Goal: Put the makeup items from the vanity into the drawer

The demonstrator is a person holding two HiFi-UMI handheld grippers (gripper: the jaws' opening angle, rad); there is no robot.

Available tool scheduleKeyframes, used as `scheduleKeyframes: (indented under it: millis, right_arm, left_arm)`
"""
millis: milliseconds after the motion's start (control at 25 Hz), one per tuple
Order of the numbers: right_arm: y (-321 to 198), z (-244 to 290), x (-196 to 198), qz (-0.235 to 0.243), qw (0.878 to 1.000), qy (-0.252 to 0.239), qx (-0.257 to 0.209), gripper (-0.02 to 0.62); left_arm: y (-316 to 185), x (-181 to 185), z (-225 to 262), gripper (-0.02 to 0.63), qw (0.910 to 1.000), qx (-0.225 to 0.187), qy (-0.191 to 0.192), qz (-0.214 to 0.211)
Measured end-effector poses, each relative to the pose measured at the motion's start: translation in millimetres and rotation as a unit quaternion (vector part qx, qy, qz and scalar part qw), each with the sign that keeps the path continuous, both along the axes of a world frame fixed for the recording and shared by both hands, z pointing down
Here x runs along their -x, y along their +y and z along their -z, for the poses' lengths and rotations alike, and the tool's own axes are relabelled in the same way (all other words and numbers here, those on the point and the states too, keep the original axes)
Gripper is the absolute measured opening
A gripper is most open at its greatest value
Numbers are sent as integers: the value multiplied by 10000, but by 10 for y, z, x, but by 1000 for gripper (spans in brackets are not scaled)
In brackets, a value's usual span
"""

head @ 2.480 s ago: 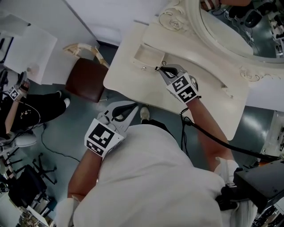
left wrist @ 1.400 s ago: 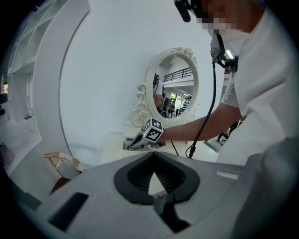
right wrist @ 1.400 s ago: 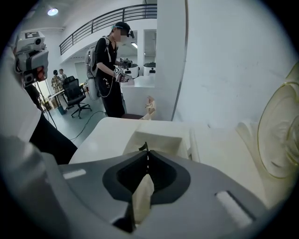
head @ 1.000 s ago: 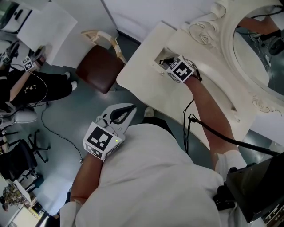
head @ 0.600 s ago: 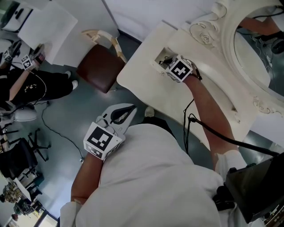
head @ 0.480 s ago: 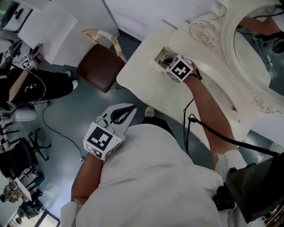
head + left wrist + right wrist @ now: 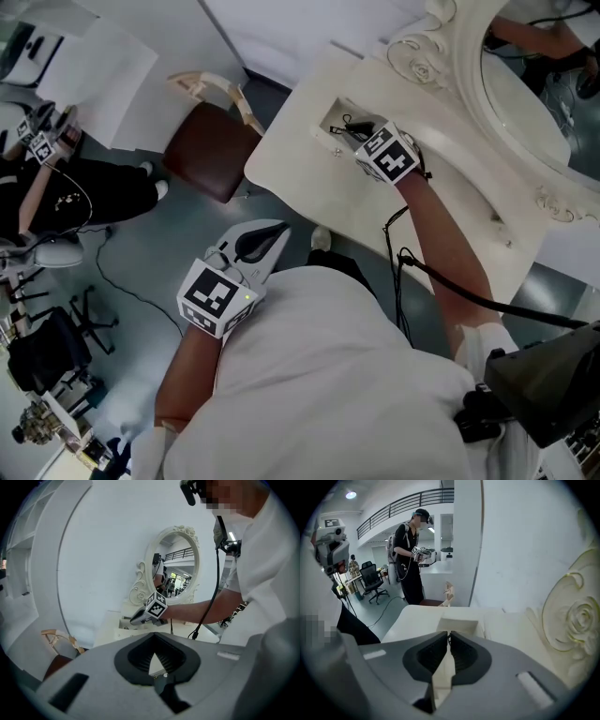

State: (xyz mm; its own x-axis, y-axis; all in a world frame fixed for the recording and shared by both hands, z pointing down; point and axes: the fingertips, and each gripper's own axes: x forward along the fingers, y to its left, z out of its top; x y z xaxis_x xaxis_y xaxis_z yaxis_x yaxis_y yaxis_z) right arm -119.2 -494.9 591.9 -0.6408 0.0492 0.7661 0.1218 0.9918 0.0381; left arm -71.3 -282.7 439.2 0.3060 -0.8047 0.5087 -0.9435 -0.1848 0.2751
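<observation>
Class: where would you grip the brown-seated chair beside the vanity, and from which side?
Probably the cream curved backrest, taken from above. It is a slim bar standing clear of the broad brown seat, which looks too wide and flat for two jaws to span.

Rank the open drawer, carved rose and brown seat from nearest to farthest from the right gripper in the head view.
1. Open drawer, at the right gripper tips.
2. Carved rose, beyond, on the mirror frame.
3. Brown seat, left, off the vanity.

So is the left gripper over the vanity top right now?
No: in the head view the left gripper sits clear of the vanity, above the floor beside the person's torso.
</observation>
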Motion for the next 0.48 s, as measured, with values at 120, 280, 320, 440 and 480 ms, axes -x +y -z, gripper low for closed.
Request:
scheduleKeyframes:
  millis: [120, 280, 320, 440, 480]
  right_arm:
    - [130, 201, -166, -370, 9988, -306, 13, 2]
    - [498, 316, -474, -761, 9959, -458, 194, 2]
    - [627, 323, -552, -875, 9945, -494, 287, 2]
    - [1065, 367, -763, -1218, 9889, -661, 543, 2]
    - [1220, 402, -827, -1329, 9867, -731, 587, 2]
  left_arm:
    - [65, 32, 57, -2, 9998, -126, 106, -99]
    - [188, 12, 93, -2, 9986, -236, 300, -362]
    - [237, 8, 114, -2, 9981, -271, 311, -457]
    - [433, 19, 200, -2, 9963, -399, 316, -694]
    - [519, 25, 227, -2, 9956, -438, 323, -766]
